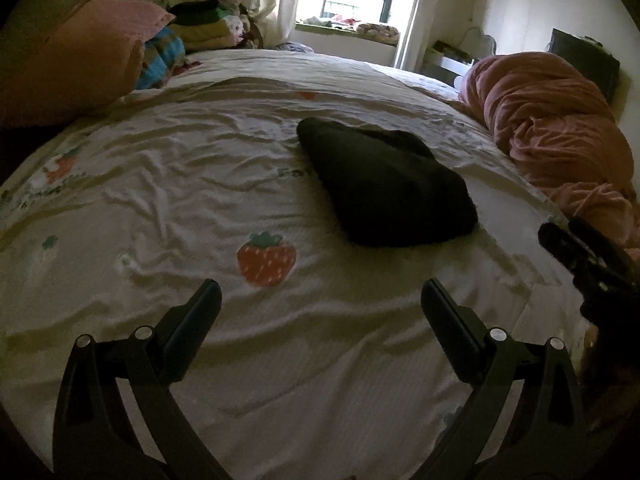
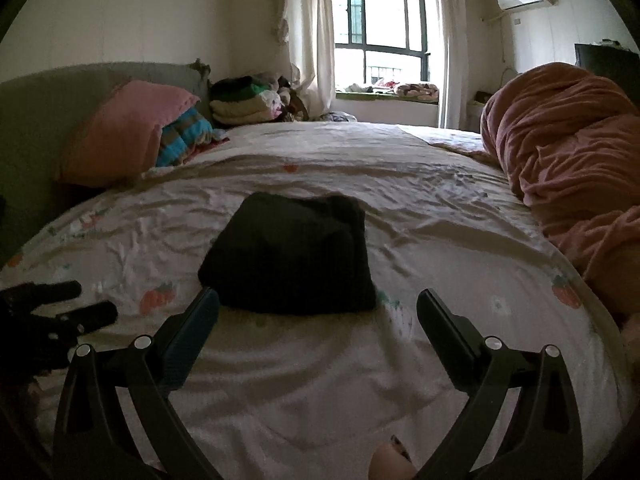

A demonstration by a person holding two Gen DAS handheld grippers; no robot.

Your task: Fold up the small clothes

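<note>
Here, both tongs hang spread wide above the bed, with nothing between their fingers.

From my left wrist feed, the left tongs [image 1: 320, 300] gape over the strawberry-print sheet [image 1: 160, 184], and the folded dark garment [image 1: 384, 184] lies ahead at about one o'clock, flat on the bed. My right tongs [image 2: 318, 308] are parted too; in that feed the dark garment [image 2: 292, 256] sits at twelve o'clock, just beyond the fingertips and apart from them. A rumpled pink blanket [image 2: 572, 164] is heaped at two o'clock, a pink pillow [image 2: 128, 128] leans at ten o'clock, and a stack of folded clothes [image 2: 244, 104] rests near the window [image 2: 380, 32].
</note>
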